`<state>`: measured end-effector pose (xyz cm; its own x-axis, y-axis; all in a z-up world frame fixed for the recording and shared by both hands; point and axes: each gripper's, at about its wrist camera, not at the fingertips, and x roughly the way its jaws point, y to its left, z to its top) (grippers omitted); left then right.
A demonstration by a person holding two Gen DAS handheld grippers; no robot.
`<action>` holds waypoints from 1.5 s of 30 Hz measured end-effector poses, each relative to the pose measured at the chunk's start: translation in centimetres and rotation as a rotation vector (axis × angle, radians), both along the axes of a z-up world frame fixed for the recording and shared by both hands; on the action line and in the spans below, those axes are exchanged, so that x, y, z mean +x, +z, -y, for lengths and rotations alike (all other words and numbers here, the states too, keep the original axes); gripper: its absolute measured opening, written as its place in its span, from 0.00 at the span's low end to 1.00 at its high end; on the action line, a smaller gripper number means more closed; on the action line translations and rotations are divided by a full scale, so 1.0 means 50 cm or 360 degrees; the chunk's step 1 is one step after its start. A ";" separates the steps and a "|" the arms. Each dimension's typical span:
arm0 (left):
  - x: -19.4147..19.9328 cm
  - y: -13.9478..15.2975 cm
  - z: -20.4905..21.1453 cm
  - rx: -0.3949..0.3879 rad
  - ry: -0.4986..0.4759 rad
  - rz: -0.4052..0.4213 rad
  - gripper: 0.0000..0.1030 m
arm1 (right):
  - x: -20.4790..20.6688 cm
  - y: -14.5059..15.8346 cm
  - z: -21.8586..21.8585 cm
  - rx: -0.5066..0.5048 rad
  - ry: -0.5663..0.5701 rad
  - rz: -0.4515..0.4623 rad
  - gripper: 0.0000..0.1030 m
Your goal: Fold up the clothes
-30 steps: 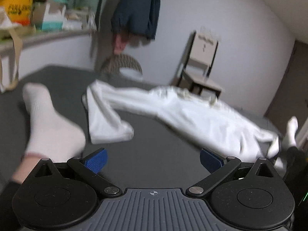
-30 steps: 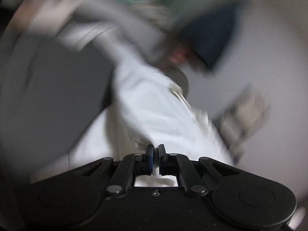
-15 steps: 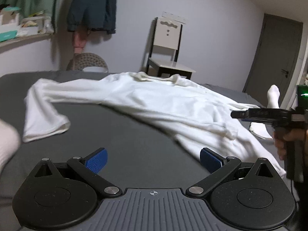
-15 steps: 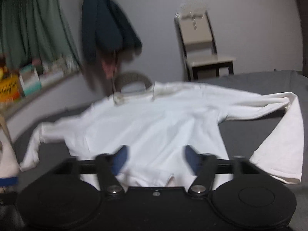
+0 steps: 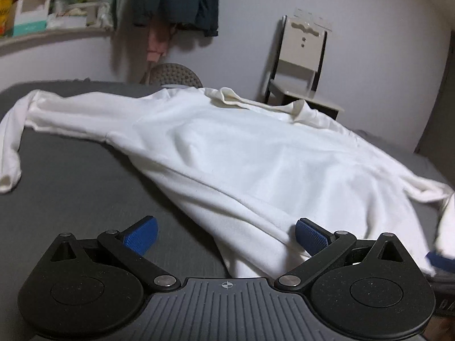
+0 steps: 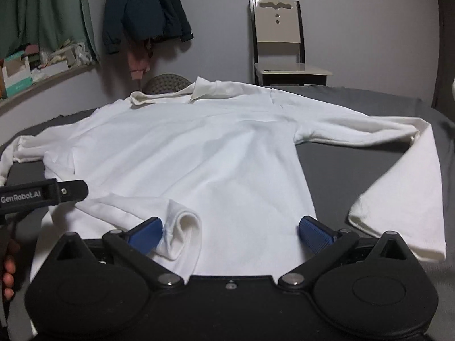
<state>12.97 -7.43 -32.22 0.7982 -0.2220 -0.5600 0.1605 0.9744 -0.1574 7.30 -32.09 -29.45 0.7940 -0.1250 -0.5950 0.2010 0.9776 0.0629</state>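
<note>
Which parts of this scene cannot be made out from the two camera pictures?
- Bottom hem of the white shirt: in the right wrist view the right gripper body covers its middle.
- Same hem, left wrist view: the left gripper body hides it.
- Right sleeve cuff: in the left wrist view it is blurred at the frame's right edge.
- Boxes on the shelf: printing too small to read.
- Chair legs: hidden behind the bed.
</note>
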 end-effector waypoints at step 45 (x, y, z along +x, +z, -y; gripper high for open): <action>0.004 0.009 0.032 0.0234 0.0008 -0.0019 1.00 | 0.001 -0.002 -0.007 -0.0056 0.0004 -0.0029 1.00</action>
<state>13.15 -9.04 -31.77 0.7922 -0.1329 -0.5956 0.1548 0.9878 -0.0146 7.37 -31.73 -29.57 0.7834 -0.1439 -0.6046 0.1992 0.9796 0.0251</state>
